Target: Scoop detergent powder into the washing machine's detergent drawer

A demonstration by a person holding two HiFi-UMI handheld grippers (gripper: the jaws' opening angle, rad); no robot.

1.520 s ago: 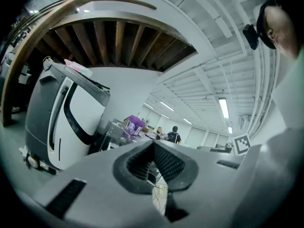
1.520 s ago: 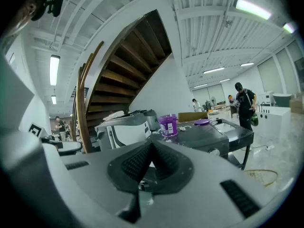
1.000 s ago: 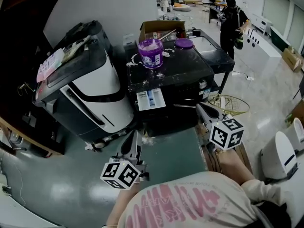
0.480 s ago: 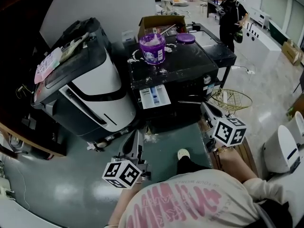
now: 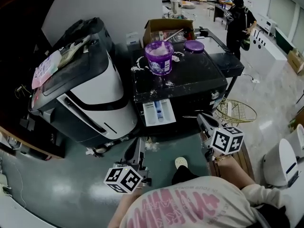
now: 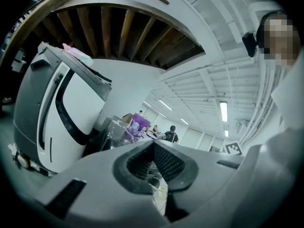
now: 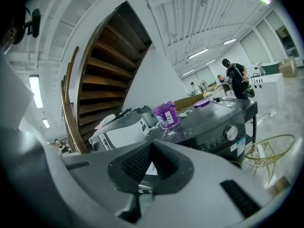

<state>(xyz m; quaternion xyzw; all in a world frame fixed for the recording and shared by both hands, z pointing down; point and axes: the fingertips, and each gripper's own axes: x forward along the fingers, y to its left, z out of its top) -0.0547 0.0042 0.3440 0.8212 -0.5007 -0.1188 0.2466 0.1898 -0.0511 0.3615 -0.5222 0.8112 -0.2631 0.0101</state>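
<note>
The detergent drawer [image 5: 159, 112] stands pulled out of the black washing machine's [image 5: 190, 80] front, ready for powder, with the open purple detergent tub [image 5: 159, 57] on the machine's top just behind it. The left gripper [image 5: 136, 146] and right gripper [image 5: 201, 118] hang low, well short of the machine, jaws together on nothing.

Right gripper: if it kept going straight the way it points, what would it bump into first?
Most likely the front of the dark washing machine, at or just beside its pulled-out detergent drawer. The right gripper is shut and empty, aimed at that spot; depth is hard to judge.
</note>
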